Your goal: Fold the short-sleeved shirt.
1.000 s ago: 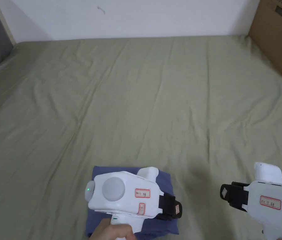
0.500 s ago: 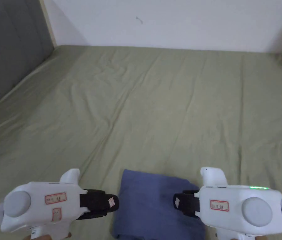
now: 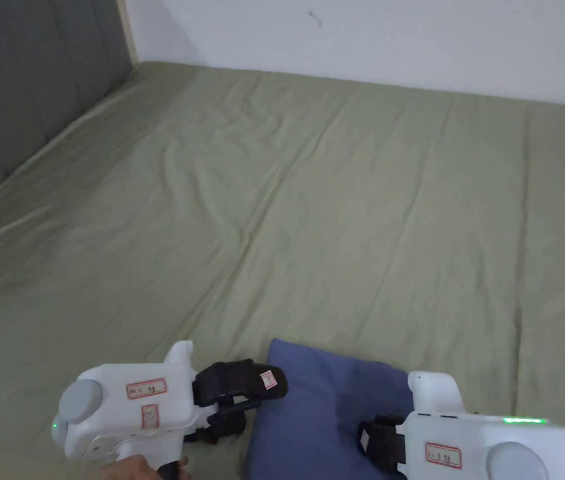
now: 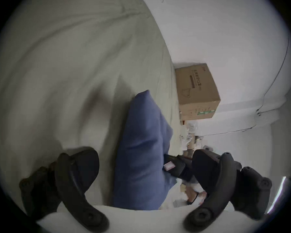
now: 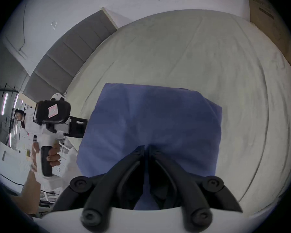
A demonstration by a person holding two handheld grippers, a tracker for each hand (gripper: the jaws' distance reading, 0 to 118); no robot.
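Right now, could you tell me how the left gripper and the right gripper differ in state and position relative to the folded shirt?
The left gripper is open, its jaws spread wide; the right gripper is closed, jaws together. The left gripper sits at the blue shirt's left edge, while the right gripper is over its right side. Both are white, black-jawed and hand-held.

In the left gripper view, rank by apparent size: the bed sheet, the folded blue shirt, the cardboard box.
1. bed sheet: largest by far.
2. folded blue shirt: clearly smaller than the sheet.
3. cardboard box: smallest as it looks, though it stands farther from the camera, so its true size against the shirt is unsure.
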